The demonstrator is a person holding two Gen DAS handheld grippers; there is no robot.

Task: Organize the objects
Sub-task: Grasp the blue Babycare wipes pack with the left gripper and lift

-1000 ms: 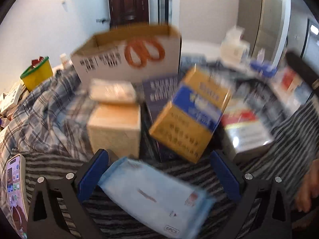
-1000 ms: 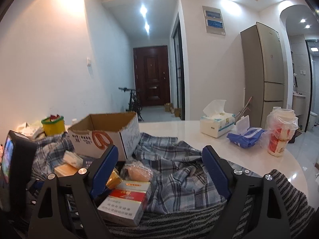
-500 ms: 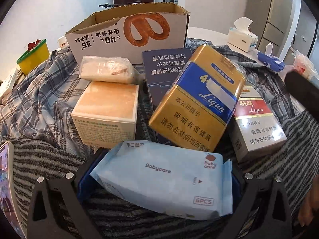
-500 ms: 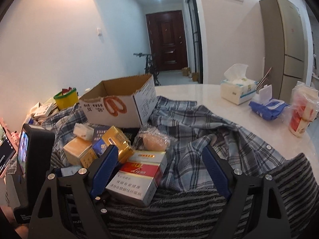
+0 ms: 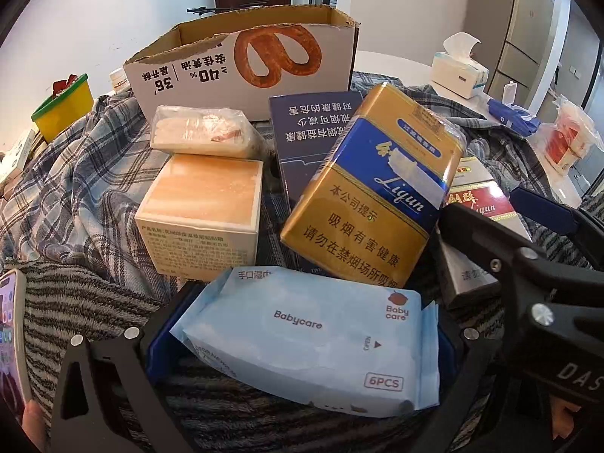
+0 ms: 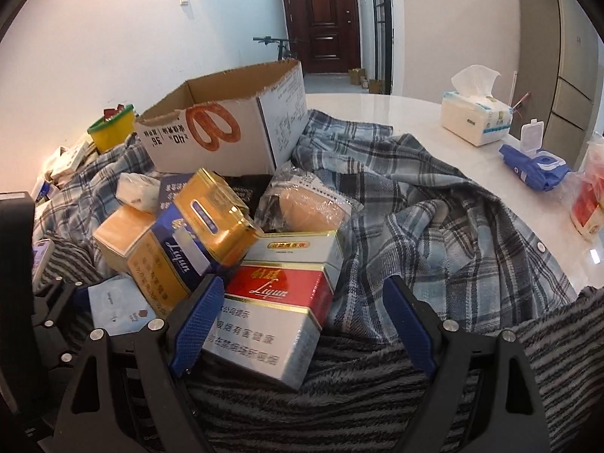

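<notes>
My left gripper is shut on a pale blue Babycare wipes pack, which hangs tilted just above the striped blanket. Beyond it stand a gold-and-blue Liqun carton, an orange-topped box, a dark blue box and an open cardboard box. My right gripper is open, angled down over a red-and-white Liqun carton. Its left pad sits at the carton's near left edge and its right pad is well clear. The right gripper also shows at the right in the left wrist view.
A plaid shirt covers the white table. A plastic-wrapped item lies behind the cartons. A tissue box and a blue wipes pack sit far right, a yellow tub far left and a phone near left.
My right gripper has tipped downward and come in over the red-and-white carton, entering the left wrist view from the right. The wipes pack stays in my left jaws.
</notes>
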